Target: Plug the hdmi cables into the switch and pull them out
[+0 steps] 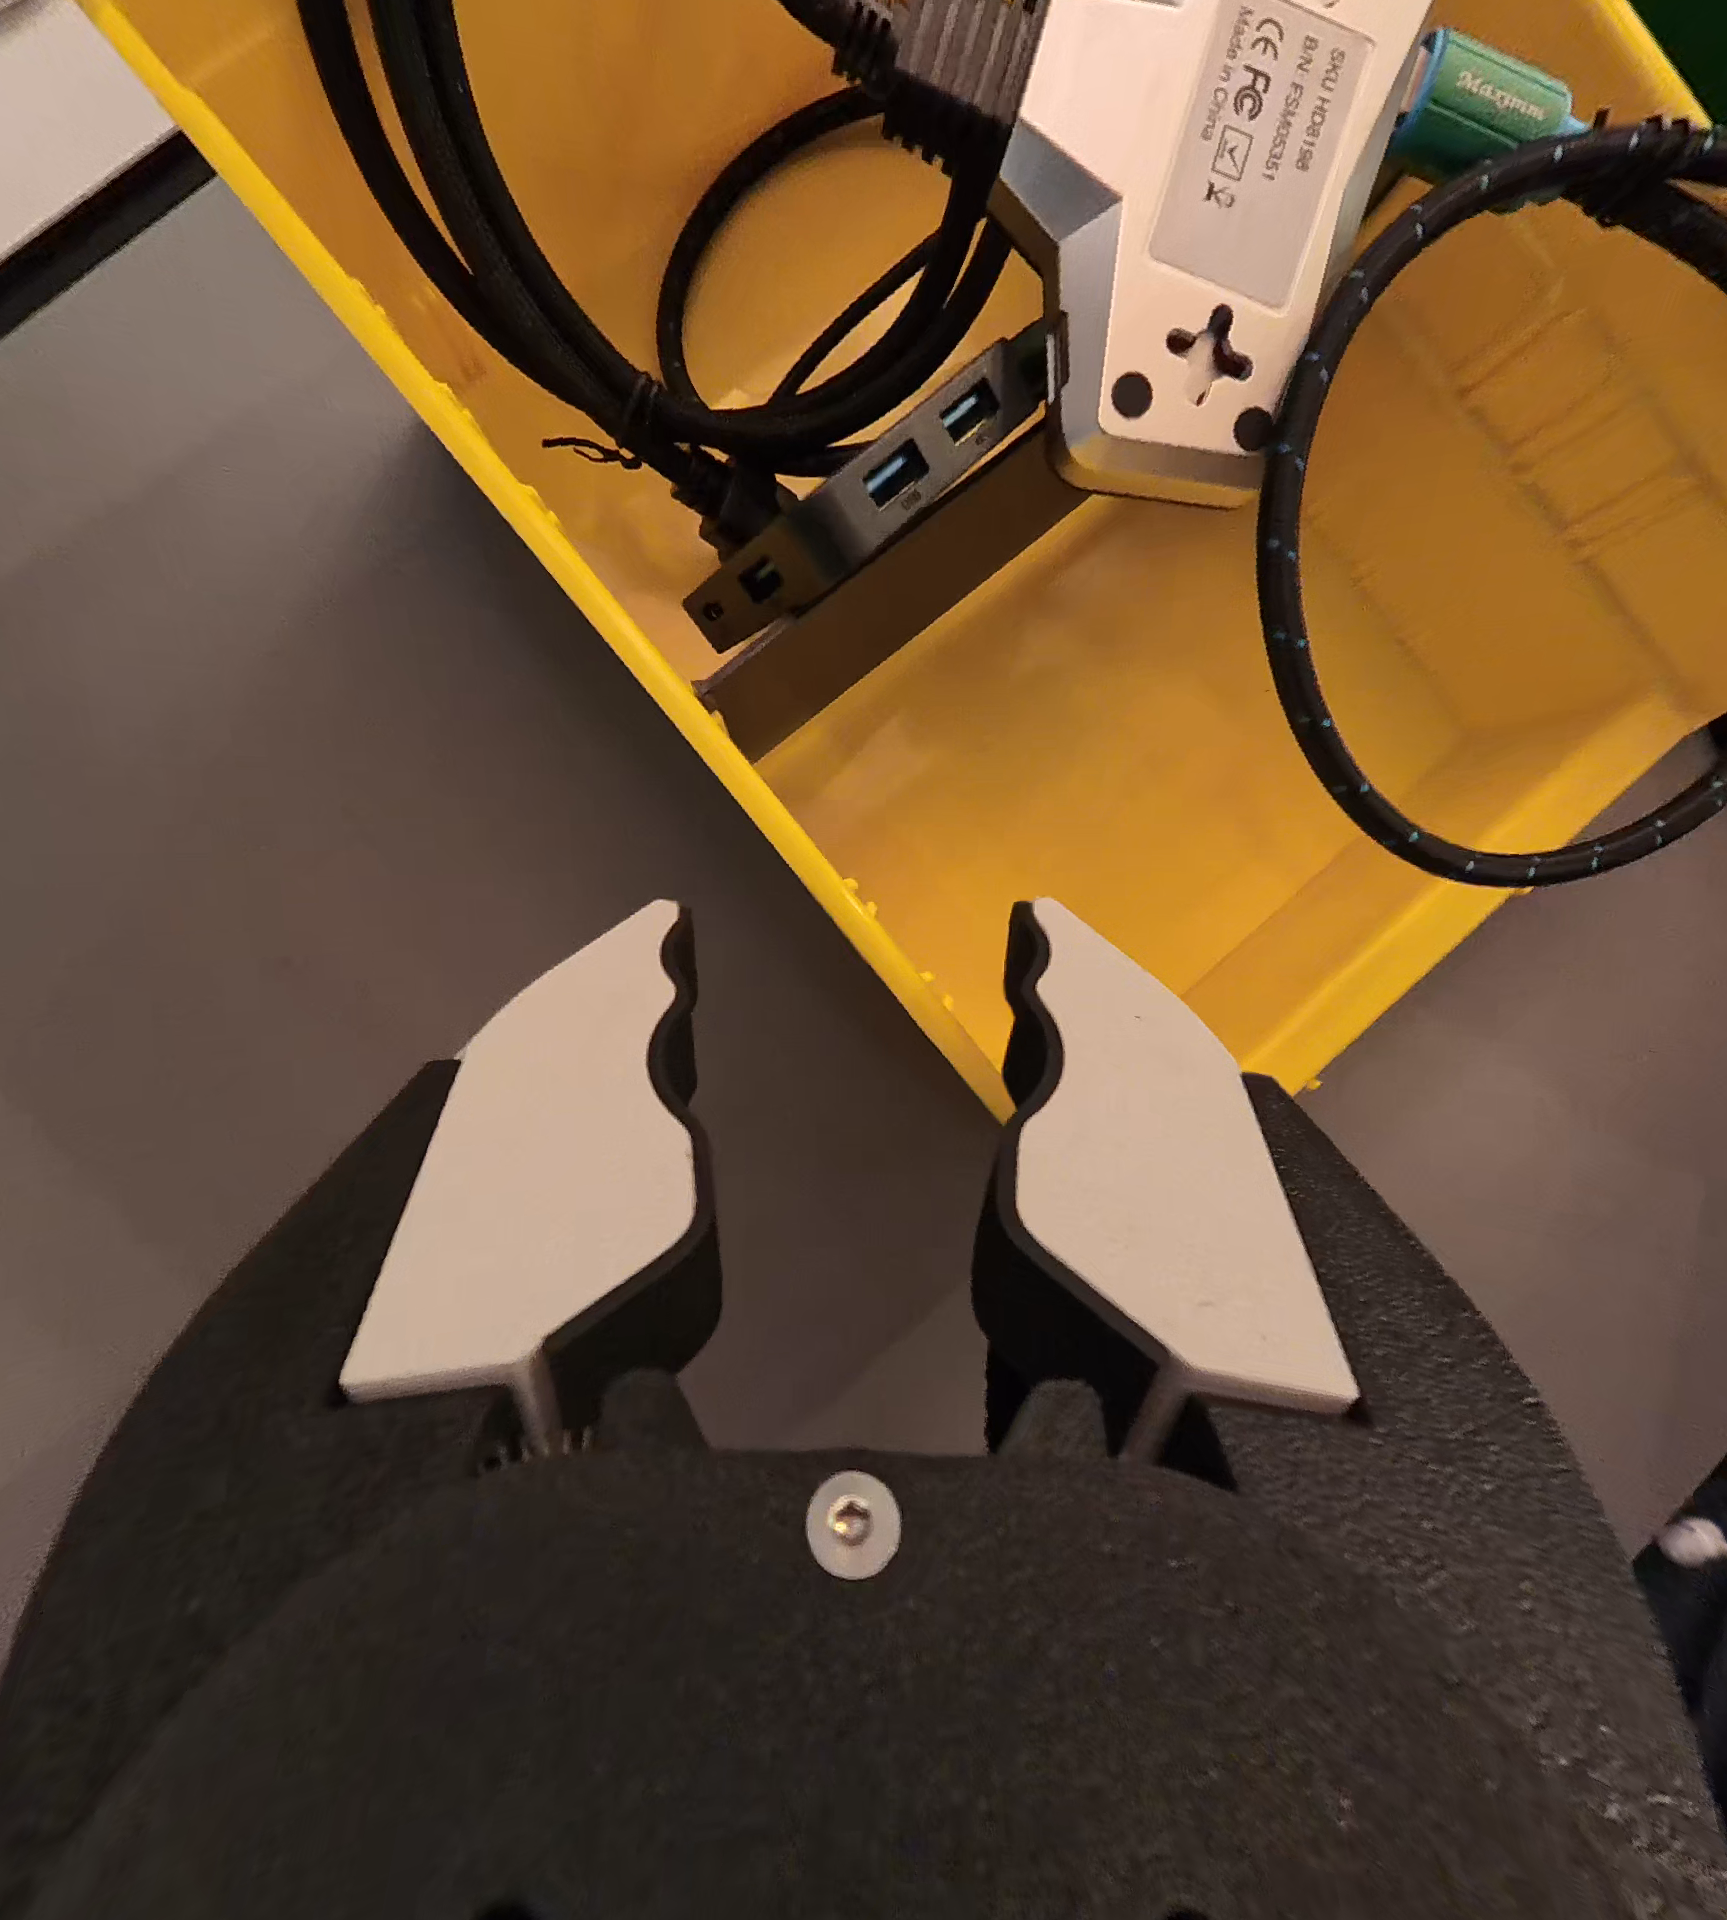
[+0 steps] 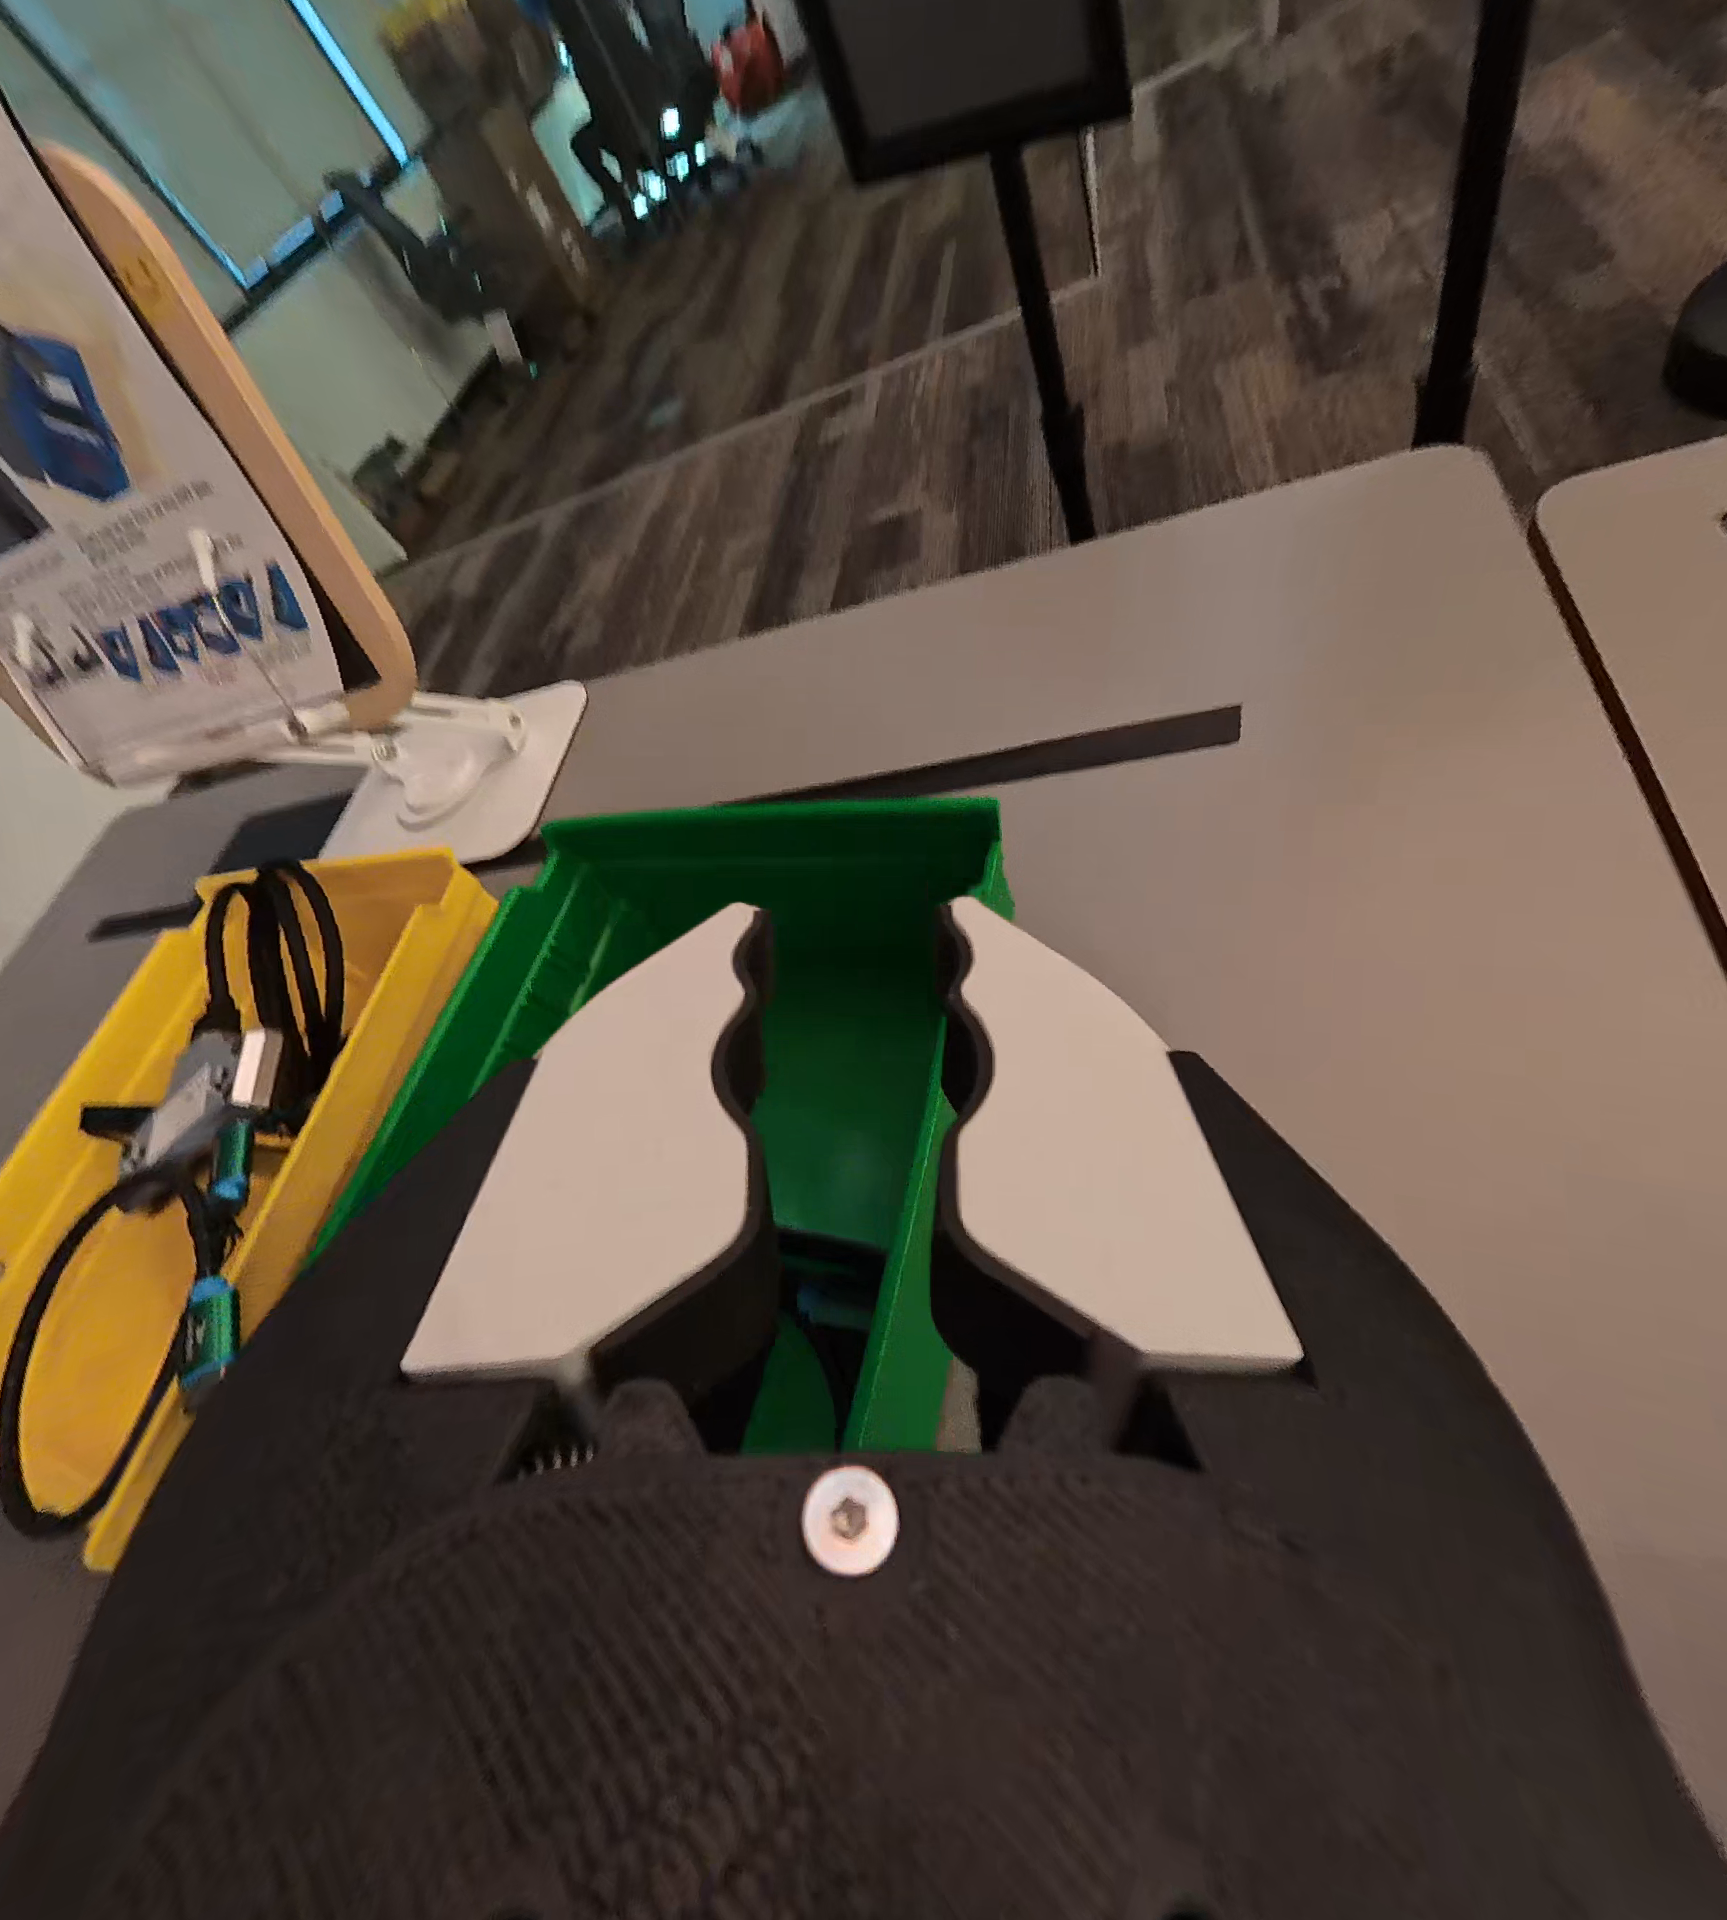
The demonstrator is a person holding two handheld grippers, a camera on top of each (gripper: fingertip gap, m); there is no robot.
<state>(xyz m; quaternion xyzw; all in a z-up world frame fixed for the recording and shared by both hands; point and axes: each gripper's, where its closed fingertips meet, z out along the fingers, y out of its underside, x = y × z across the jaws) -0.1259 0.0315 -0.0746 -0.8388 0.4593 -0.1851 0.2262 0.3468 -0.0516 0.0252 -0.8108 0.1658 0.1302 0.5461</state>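
Observation:
A silver HDMI switch lies bottom side up in a yellow bin. A green plug sits in its far side. A black braided cable with blue flecks loops over the bin's right part. Plain black cables coil at the left, beside a grey USB hub. My left gripper is open and empty above the bin's near left rim. My right gripper is open and empty over a green bin. The switch and cables also show at the left of the right wrist view.
The bins stand side by side on a grey table. A white stand with a printed board stands behind the yellow bin. A second table adjoins on the right. Black poles rise from the carpet beyond. Some 50 cm of space lies between my two pairs of fingers. The grey USB hub is closer to my left gripper, around 7 cm from its tips; the right tips are 40 cm off. The silver HDMI switch is about 11 cm from my left fingertips and 35 cm from my right. It is some 15 cm from my left tips to the green plug.

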